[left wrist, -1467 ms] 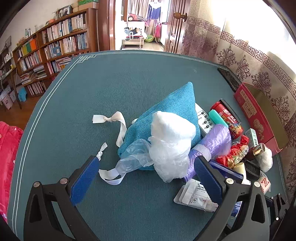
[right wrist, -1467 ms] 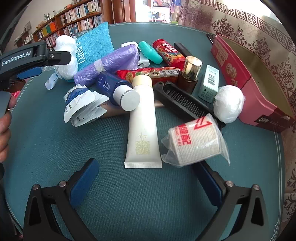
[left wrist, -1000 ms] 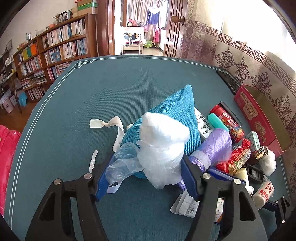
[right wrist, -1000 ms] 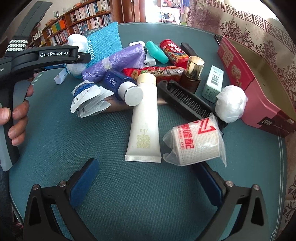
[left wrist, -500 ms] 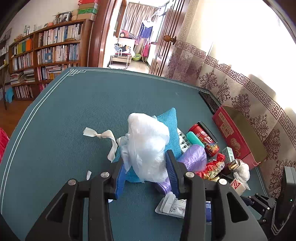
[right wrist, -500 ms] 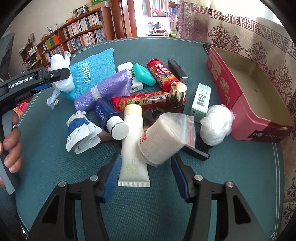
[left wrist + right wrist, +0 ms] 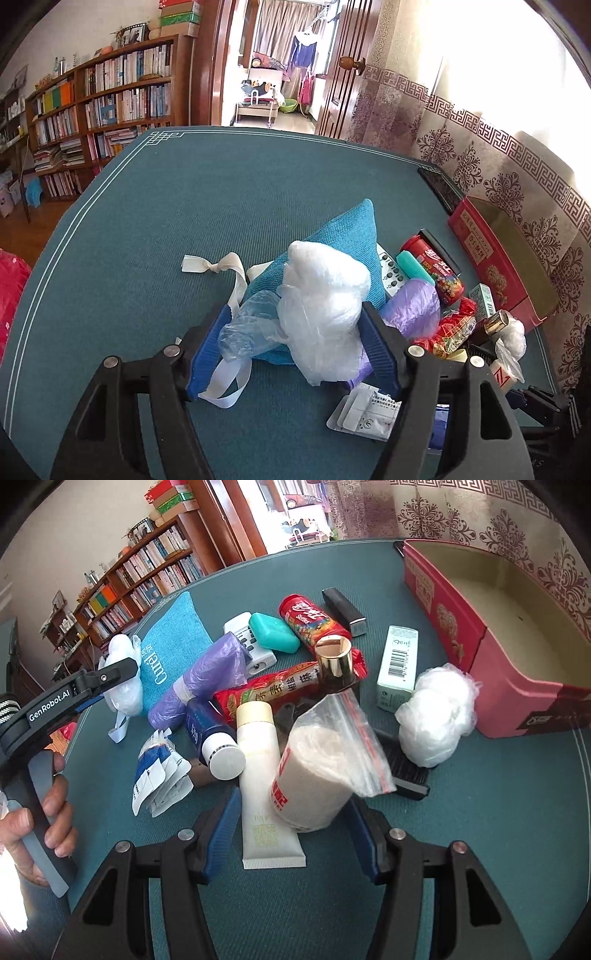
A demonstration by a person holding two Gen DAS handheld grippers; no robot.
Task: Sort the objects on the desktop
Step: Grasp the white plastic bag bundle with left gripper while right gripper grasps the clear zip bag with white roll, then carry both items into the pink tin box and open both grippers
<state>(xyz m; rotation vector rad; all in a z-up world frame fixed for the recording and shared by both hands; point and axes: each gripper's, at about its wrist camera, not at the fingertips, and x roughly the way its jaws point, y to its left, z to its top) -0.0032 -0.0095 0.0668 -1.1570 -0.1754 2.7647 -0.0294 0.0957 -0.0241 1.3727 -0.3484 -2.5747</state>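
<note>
My left gripper point(image 7: 293, 341) is shut on a white crumpled plastic bag bundle point(image 7: 321, 306), held over the teal fabric pouch point(image 7: 332, 243). The bundle also shows in the right wrist view point(image 7: 123, 672), with the left gripper point(image 7: 92, 686) around it. My right gripper point(image 7: 295, 834) is shut on a beige roll in a clear zip bag point(image 7: 317, 764) and holds it tilted above a white tube point(image 7: 260, 775). The red open box point(image 7: 517, 635) stands at the right, its inside bare.
A pile lies on the teal table: purple bag roll point(image 7: 207, 675), blue bottle point(image 7: 214, 738), red snack packet point(image 7: 280, 686), red candy can point(image 7: 310, 620), teal soap case point(image 7: 275, 631), gold-capped bottle point(image 7: 334, 661), green carton point(image 7: 399, 664), second white bag bundle point(image 7: 436, 716), black brush point(image 7: 402, 768), paper packets point(image 7: 159, 775).
The left gripper closed on the white bag bundle and lifted it. The right gripper closed on the bagged beige roll and raised it off the table, tilting it.
</note>
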